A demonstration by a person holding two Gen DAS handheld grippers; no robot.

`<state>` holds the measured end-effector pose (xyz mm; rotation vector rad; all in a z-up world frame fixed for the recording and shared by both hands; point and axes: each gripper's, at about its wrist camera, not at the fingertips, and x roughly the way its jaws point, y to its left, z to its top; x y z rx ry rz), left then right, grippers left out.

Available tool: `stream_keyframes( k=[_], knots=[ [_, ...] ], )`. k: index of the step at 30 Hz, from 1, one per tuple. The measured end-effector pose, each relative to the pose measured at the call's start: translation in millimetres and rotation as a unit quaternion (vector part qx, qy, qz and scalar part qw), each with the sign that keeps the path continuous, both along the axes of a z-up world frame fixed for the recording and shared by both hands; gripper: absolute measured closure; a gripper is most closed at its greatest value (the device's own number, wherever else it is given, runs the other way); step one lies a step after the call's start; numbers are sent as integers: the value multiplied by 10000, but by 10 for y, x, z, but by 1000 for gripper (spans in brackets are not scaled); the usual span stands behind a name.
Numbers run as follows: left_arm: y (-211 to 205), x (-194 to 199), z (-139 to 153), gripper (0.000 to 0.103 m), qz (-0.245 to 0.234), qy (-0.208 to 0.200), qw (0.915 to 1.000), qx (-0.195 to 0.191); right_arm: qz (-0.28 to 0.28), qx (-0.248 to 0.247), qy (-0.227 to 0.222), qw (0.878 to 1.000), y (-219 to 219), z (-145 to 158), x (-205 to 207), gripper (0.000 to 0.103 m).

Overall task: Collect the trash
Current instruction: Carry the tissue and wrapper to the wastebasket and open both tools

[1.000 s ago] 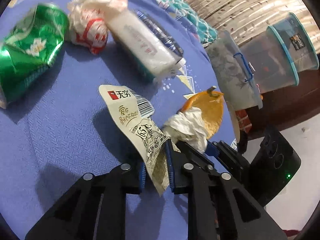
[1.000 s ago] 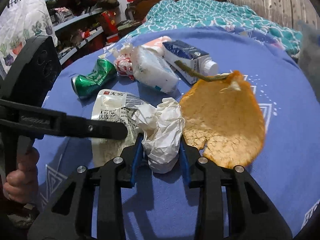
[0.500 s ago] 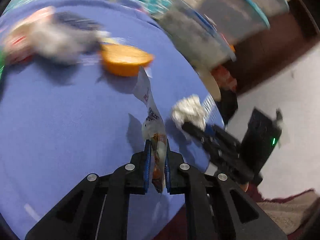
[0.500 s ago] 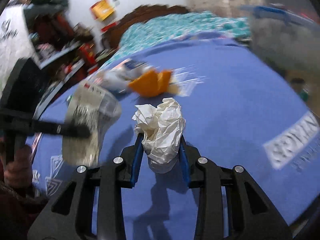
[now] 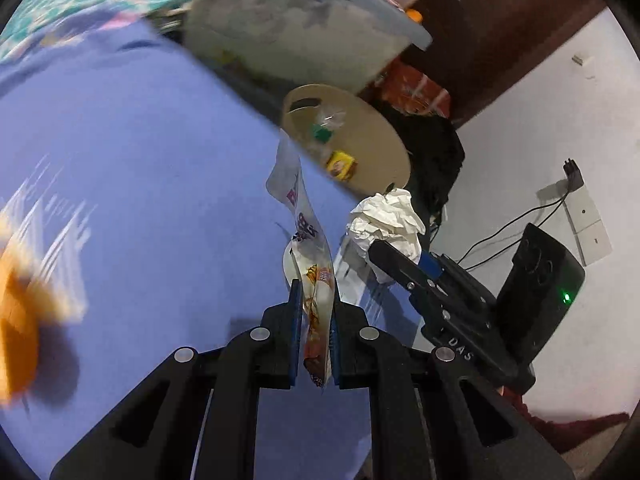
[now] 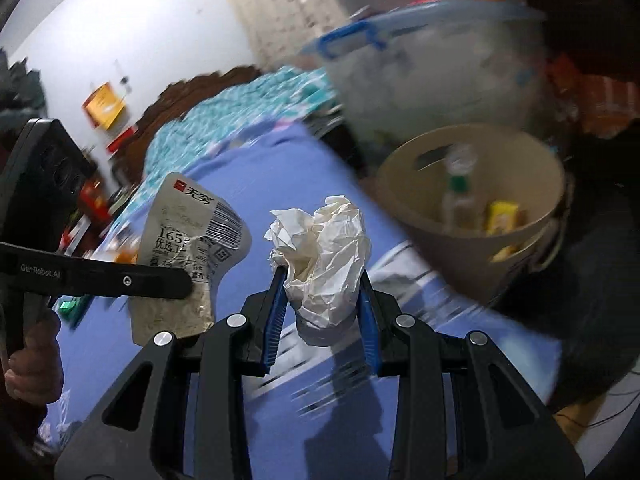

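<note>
Two claws carried trash above the blue surface (image 5: 140, 200): the left claw (image 5: 314, 316) pinched a printed wrapper (image 5: 308, 240), the right claw (image 6: 322, 300) a crumpled tissue (image 6: 324, 256), near the beige bin (image 6: 520, 256).

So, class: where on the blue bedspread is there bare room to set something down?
Bare blue bedspread stretches from the orange peel to the snack wrapper in the left claw. It is crowded near the edge, where the right claw holds crumpled paper beside the beige bin.
</note>
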<state>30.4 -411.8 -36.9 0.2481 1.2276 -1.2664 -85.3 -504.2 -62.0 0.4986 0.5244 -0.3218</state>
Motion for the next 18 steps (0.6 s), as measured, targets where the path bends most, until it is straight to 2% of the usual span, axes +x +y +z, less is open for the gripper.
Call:
stream_keyframes(
  k=[4,6,7,8,9,10,14,18],
  knots=[
    [-708,-27,104,92,-363,-150,9992,-15,-469,-48,-72,9989,-523,64,-51,67],
    [-1050,-51,139,92,-486,-281,9984,-4,-628,-94,-24,9980,-735,85,-33,60],
    [-1245,-53,144,84,-482,-379,9981,37,-697,-93,25,9975,-859,81,9,54],
    [-1383,-45,139,58,-452,-466,9978,103,-771,-68,77,9970,-972,70,51,35],
    [-1484,-23,130,48,-355,-598,9974,166,-891,-65,90,9960,-1047,67,59,31],
    [-1573,-5,124,48,-223,-735,9969,181,-1065,-64,61,9943,-1120,73,33,31],
    [-1445,23,90,48,-207,-405,9989,113,-1390,49,-288,9899,-1122,114,-202,31],
    [-920,-51,65,48,-229,-338,9992,32,-1213,298,-513,9908,-909,109,-264,32]
  ],
)
